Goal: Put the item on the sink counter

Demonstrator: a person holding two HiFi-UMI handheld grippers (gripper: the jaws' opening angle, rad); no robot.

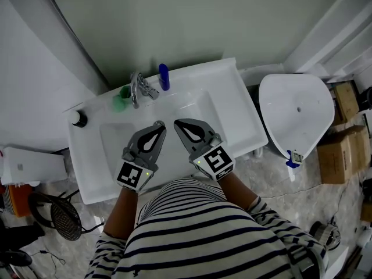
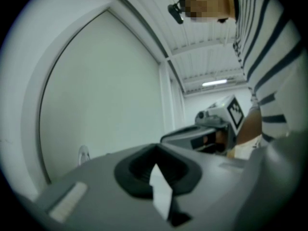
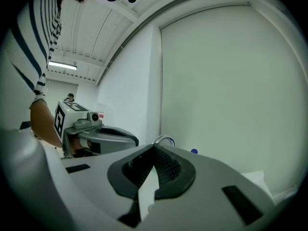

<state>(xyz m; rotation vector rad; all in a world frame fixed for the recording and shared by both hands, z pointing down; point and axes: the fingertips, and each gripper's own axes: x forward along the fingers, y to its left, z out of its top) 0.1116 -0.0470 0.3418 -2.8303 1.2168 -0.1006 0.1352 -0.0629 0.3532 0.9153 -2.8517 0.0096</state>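
Head view shows left claw (image 1: 158, 123) and right claw (image 1: 176, 122) closed, empty, blue bottle (image 1: 164, 77) apart beyond them.

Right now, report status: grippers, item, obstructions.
Left gripper shut, empty. Right gripper shut, empty, both over basin. Blue item upright on counter beside faucet. Nothing in the way.

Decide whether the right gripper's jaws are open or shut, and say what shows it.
Shut: on the right gripper, the two jaws meet at their ends with nothing between them.
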